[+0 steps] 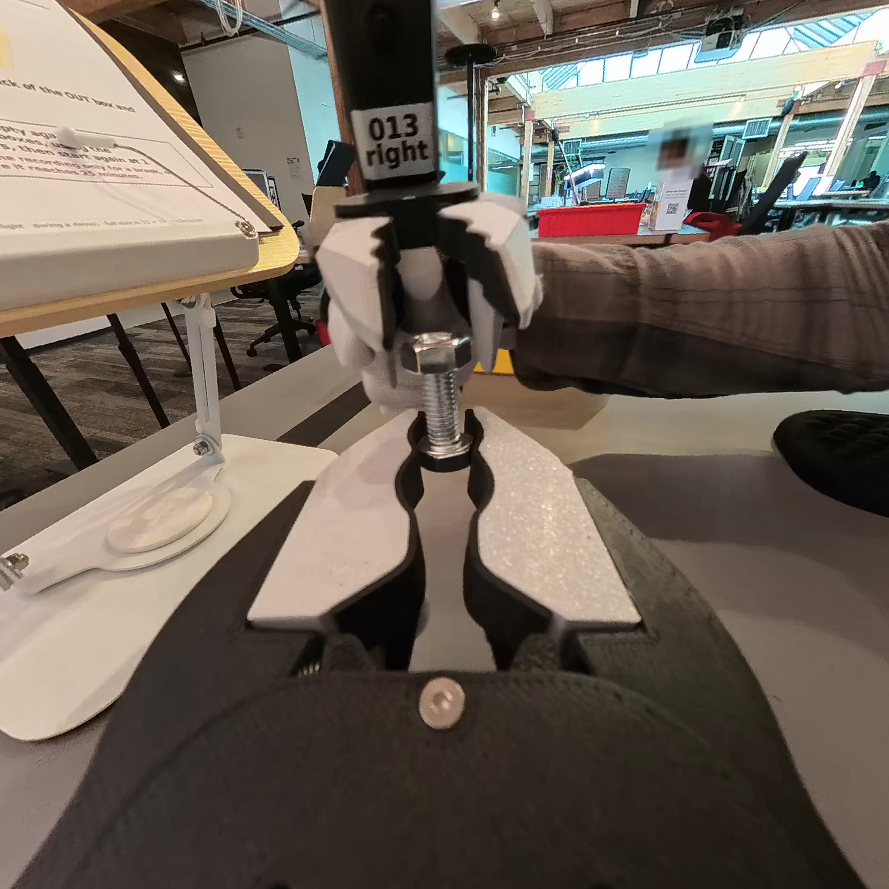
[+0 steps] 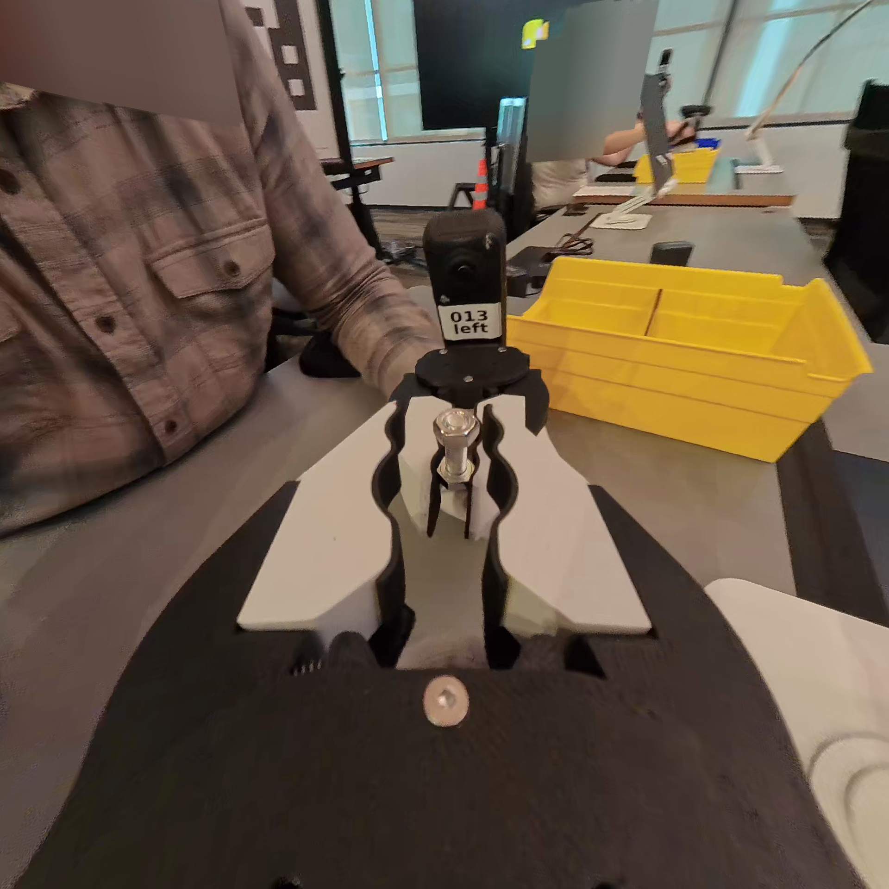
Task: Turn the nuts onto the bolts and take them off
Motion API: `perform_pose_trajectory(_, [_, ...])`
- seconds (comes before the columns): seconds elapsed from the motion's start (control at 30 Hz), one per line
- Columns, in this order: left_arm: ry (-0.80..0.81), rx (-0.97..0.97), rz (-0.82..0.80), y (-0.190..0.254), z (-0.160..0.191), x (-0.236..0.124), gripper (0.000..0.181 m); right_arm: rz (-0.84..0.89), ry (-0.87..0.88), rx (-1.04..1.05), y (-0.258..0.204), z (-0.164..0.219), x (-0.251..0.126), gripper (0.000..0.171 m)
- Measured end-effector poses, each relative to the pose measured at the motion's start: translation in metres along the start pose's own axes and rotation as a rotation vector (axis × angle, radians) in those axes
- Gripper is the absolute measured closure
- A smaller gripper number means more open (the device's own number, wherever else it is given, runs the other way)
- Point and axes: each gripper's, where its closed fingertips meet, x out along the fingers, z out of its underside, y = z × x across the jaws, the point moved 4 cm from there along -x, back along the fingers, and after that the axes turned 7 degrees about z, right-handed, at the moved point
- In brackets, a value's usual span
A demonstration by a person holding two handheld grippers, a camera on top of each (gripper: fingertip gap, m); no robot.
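One bolt (image 1: 437,385) and one nut (image 1: 445,454) in view, both silver metal, held up above the table (image 1: 721,553) between the two grippers. Nut is threaded on the low end of the shank, hex head at the top end, bolt close to upright. Left gripper (image 1: 445,452) has its fingers (image 1: 365,510) clenched on the nut: the nut sits right at the tips, in the first notch of the black wavy inner edges, touching both sides. Right gripper (image 2: 450,433) faces the left one, and its fingers (image 2: 336,539) are spread apart; the bolt head (image 2: 454,428) stands in the gap near the tips with space on both sides in the right wrist view. From the left wrist view the right gripper's fingers flank the head, contact hard to make out there because of blur.

Shank tip below the nut is hidden by the left fingers. White-gloved hand behind the right gripper is mostly covered by it. A brown-grey sleeve (image 1: 697,312) runs off the right edge.

One yellow bin (image 2: 673,365), divided into two compartments, sits on the table behind the left gripper; its contents cannot be seen. One white stand (image 1: 207,433) at left carries a tilted board (image 1: 120,202) with a printed sheet, cut off at the frame edge. One dark round pad (image 1: 837,462) at right, partly cut off. Person in a plaid shirt (image 2: 134,298) sits close behind.
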Motion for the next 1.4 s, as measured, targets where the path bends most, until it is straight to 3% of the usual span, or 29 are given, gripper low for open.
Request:
perform_pose_trajectory(0.33, [-0.006, 0.007, 0.014, 0.002, 0.0, 0.001, 0.167, -0.144, 0.035, -0.008, 0.005, 0.006, 0.005, 0.154])
perform_pose_trajectory(0.6, [-0.003, -0.001, 0.004, 0.0, 0.0, 0.0, 0.167, -0.093, 0.041, -0.001, 0.006, 0.006, 0.005, 0.154])
perform_pose_trajectory(0.97, [-0.007, 0.0, -0.014, -0.001, 0.001, 0.0, 0.167, 0.275, 0.001, 0.002, -0.003, 0.005, 0.008, 0.155])
perform_pose_trajectory(1.4, [-0.007, 0.002, -0.032, -0.003, 0.001, 0.0, 0.167, 0.927, 0.027, -0.009, -0.015, 0.005, 0.017, 0.155])
